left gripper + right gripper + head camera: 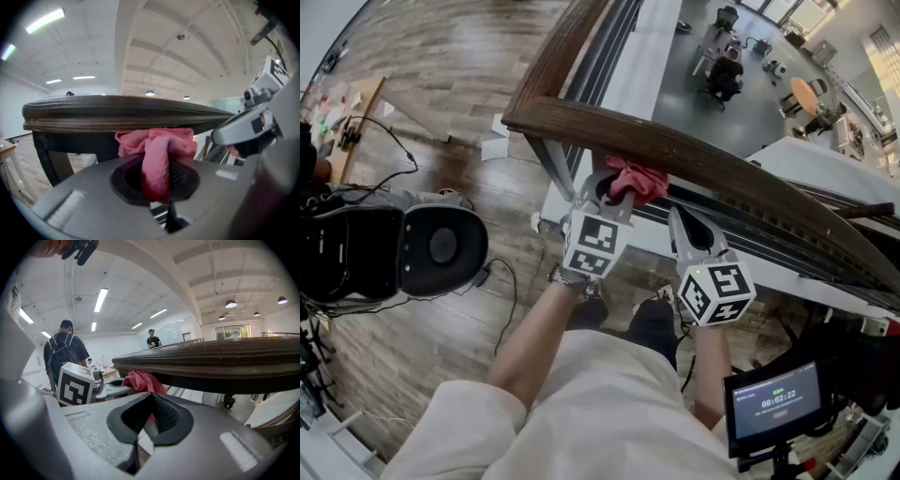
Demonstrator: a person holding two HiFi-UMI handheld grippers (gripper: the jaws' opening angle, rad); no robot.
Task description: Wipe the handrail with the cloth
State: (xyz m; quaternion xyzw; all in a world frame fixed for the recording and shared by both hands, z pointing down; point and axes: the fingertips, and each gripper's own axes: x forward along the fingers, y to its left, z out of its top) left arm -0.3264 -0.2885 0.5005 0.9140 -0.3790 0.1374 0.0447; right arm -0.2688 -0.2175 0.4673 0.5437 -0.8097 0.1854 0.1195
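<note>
The left gripper (612, 195), at frame centre, points up-frame, its fingers clamped on the cloth (642, 178). Just to its right, the right gripper (680, 223) points the same way, fingers closed together and empty. The left forearm (534, 333) and right forearm (708, 375) reach up from below.

We log the right gripper (152, 397) at lower centre, jaws together, empty. A dark brown wooden handrail (211, 364) crosses mid-frame. A crumpled pink cloth (143, 380) sits under it at the left gripper (119, 386) tip.

Cloth: pink-red terry cloth (636, 180), plain.
Handrail: dark brown wooden handrail (694, 155), streaky grain.
Grippers: left gripper (614, 190) and right gripper (677, 218) grey; black jaws; cubes white, black square markers.
Floor: brown plank floor (441, 112).
</note>
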